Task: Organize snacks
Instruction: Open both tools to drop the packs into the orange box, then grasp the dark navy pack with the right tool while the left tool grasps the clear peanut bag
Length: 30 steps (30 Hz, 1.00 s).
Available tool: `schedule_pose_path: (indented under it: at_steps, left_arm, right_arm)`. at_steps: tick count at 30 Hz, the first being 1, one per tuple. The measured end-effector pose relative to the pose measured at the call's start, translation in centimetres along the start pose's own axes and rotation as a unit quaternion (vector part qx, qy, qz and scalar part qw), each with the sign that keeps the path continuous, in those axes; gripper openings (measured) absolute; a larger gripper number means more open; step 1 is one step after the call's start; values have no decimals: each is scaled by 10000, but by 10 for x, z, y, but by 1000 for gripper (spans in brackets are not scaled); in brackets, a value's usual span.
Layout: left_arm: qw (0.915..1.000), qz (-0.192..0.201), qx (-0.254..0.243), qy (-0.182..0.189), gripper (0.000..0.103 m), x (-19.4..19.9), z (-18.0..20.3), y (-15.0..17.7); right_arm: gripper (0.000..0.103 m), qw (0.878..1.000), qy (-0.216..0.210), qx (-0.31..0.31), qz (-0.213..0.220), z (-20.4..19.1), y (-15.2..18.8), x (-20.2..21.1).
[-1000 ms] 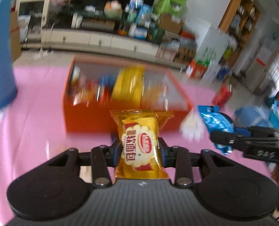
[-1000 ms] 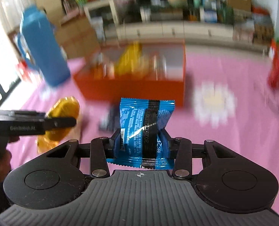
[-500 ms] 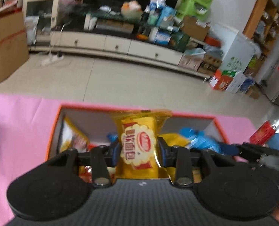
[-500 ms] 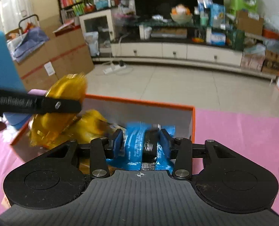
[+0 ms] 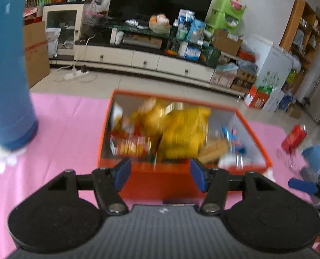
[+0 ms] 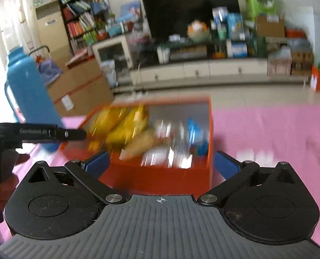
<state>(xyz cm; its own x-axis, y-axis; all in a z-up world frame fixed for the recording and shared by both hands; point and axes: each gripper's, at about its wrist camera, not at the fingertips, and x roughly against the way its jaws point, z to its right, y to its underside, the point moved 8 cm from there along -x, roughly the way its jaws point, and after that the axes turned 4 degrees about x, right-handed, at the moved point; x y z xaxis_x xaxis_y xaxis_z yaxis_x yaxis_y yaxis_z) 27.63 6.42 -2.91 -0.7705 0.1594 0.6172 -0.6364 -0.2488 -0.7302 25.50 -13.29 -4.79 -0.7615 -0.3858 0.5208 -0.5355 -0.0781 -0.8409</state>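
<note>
An orange box (image 5: 160,183) (image 6: 155,179) stands on the pink cloth, filled with blurred snack packets. Yellow packets (image 5: 181,129) (image 6: 125,125) lie in its middle and left, a blue packet (image 5: 231,136) (image 6: 197,133) at its right. My left gripper (image 5: 158,173) hovers at the box's near wall, jaws opening, nothing between them. My right gripper (image 6: 161,164) is at the same wall from the other side, jaws opening wide and empty. The left gripper also shows in the right wrist view as a black bar (image 6: 52,132) beside the box.
A tall blue flask (image 5: 6,64) (image 6: 30,99) stands on the cloth left of the box. A red packet (image 5: 293,138) lies on the cloth to the right. The pink cloth (image 6: 267,133) stretches right of the box. Beyond the table edge is floor and a cluttered TV cabinet.
Both grippers have let go of their packets, the yellow one from the left and the blue one from the right, into the box. Both have since pulled back toward the box's near wall.
</note>
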Motion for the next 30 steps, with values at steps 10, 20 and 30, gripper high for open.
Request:
schedule_pose_path:
  at_steps: [10, 20, 30]
  left_arm:
    - [9989, -469, -38, 15, 58, 4, 9, 49]
    - [9946, -971, -369, -6, 59, -55, 40, 63]
    - [9897, -1229, -680, 275, 51, -67, 78, 99]
  right_arm:
    - [87, 9904, -100, -666, -1204, -11, 120, 17]
    - [87, 9874, 34, -1069, -1162, 25, 122, 12]
    - [87, 9842, 50, -1361, -1134, 48, 129, 14]
